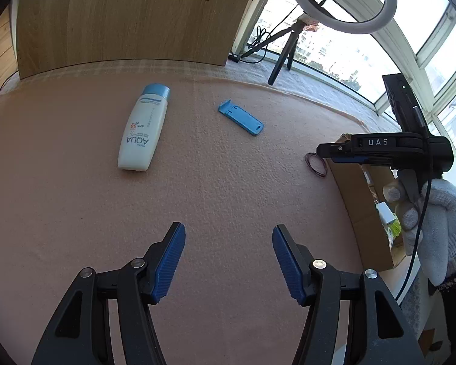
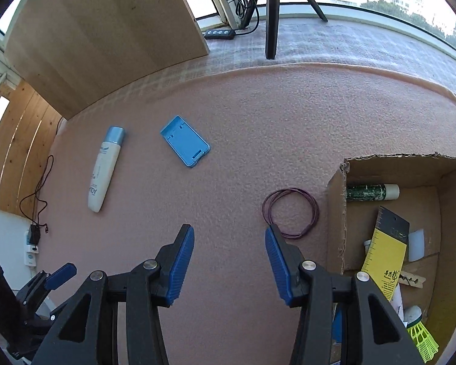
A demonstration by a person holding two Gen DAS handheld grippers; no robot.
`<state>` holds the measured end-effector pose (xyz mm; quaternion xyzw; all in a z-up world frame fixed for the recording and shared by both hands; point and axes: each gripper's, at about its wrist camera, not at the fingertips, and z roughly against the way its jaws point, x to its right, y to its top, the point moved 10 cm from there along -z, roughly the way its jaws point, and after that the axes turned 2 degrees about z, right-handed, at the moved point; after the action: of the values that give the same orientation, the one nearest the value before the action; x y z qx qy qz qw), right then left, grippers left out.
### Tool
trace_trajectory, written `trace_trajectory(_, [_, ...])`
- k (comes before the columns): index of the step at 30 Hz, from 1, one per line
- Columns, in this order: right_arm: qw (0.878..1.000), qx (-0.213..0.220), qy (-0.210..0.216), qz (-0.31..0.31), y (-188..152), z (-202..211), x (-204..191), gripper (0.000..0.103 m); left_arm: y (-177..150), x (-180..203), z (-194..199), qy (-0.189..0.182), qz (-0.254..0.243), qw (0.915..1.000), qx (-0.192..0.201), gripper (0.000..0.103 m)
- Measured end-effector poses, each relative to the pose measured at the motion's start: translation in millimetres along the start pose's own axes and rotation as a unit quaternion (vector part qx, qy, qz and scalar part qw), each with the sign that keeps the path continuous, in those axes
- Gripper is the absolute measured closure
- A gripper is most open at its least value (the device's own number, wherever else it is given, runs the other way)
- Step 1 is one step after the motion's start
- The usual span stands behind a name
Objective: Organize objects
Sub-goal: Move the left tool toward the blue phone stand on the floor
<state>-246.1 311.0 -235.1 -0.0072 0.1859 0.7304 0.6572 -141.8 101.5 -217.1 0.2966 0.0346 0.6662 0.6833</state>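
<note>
A white sunscreen bottle (image 1: 143,127) with a blue cap lies flat on the pink cloth; the right wrist view has the bottle (image 2: 104,168) at the left. A blue plastic phone stand (image 1: 240,117) lies to its right, and the stand (image 2: 185,145) is far ahead of the right fingers. A coil of purple wire (image 2: 290,213) rests beside the cardboard box (image 2: 337,200); the coil (image 1: 316,164) also shows in the left wrist view. My left gripper (image 1: 229,261) is open over bare cloth. My right gripper (image 2: 229,263) is open too, its right fingertip just short of the coil.
The box holds a green tube (image 2: 372,192), a yellow card (image 2: 386,258), a clothes peg (image 2: 412,279) and a yellow-green shuttlecock (image 2: 421,333). A ring light (image 1: 340,0) on a tripod stands at the window. A wooden board (image 1: 121,21) leans behind the cloth. A gloved hand (image 1: 425,213) holds the right gripper.
</note>
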Motion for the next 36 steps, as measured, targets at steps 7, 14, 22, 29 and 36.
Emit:
trace_trajectory(7, [0.998,-0.033,-0.061,0.008,2.7,-31.5,6.1,0.058,-3.2,-21.3,0.8,-0.003,0.013,0.9999,-0.002,0.04])
trace_trajectory(14, [0.995,-0.041,-0.093,0.005,-0.3,-43.9,9.8,0.058,27.0,-14.4,-13.9,-0.002,-0.002,1.0,-0.006,0.04])
trace_trajectory(22, [0.995,-0.04,-0.095,-0.004,-5.6,-51.3,12.4,0.058,102.8,12.7,-66.4,0.004,-0.015,0.9996,-0.025,0.04])
trace_trajectory(29, [0.997,-0.043,-0.063,-0.021,-7.5,-46.1,13.5,0.061,160.5,29.5,-135.8,0.024,-0.015,0.9982,-0.053,0.04])
trace_trajectory(36, [0.998,-0.038,-0.042,-0.041,-5.3,-37.1,18.9,0.065,185.0,25.8,-204.4,0.102,-0.046,0.9904,-0.082,0.04])
